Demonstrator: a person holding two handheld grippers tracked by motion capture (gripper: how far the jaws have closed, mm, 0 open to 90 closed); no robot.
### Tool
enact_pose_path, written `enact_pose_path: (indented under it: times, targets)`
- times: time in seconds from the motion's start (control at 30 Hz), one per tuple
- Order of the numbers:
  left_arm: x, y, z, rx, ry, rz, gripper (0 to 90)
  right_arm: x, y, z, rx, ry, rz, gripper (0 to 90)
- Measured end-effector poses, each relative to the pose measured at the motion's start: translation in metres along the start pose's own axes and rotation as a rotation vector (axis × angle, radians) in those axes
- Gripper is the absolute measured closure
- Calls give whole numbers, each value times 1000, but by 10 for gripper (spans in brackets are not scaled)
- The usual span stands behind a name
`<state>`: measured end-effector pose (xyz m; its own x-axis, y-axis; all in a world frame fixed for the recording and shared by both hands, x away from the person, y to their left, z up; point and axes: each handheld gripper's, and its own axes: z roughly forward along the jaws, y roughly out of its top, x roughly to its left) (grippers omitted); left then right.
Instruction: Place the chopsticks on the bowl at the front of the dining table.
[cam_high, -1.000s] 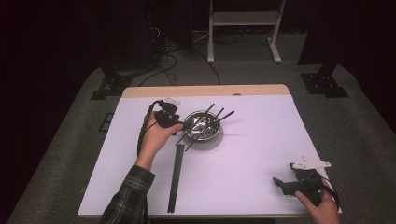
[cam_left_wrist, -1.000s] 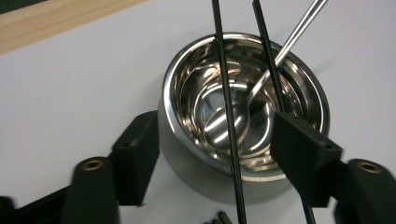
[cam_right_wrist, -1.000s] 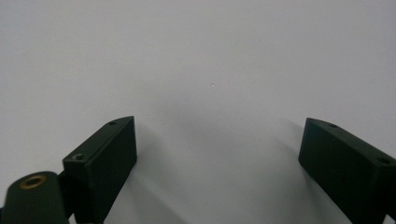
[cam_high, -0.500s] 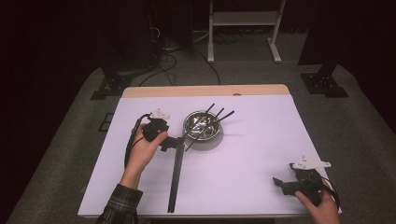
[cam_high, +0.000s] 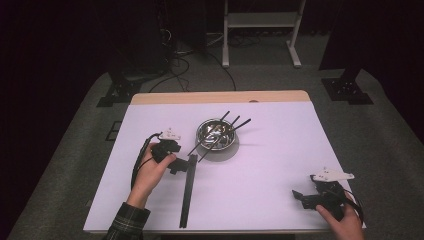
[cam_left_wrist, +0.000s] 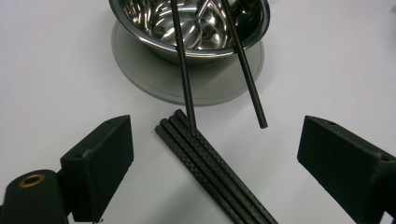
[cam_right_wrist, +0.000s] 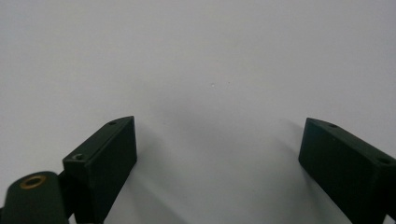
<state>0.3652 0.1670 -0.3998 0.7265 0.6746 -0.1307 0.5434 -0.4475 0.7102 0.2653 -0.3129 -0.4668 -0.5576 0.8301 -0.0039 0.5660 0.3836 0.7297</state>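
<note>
**Black rods: bundle on tabletop, left gripper poised over it**

High view: left gripper at the near end of the bundle of black rods, which lies flat on the white tabletop just before the steel bowl. Loose rods lean out of the bowl. Right gripper parked at the near right corner, well apart.

Left gripper view: jaws spread wide, straddling the bundle, apparently lined up for a pinch; grey mat under the bowl.

Right gripper view: jaws spread over bare tabletop, holding nothing.
</note>
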Motion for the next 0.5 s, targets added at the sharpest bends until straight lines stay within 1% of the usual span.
enact_pose_path:
  times: [0.13, 0.33, 0.37, 0.5]
  targets:
    - [-5, 0, 3, 8, -5, 9, 96, 0, 0, 0, 0, 0, 0, 100]
    - [-15, 0, 14, 34, -35, 20, 96, 0, 0, 0, 0, 0, 0, 100]
    - [-16, 0, 15, 32, -39, 22, 96, 0, 0, 0, 0, 0, 1, 100]
    - [-21, 1, 17, 43, -43, 32, 96, 0, 0, 0, 0, 0, 1, 100]
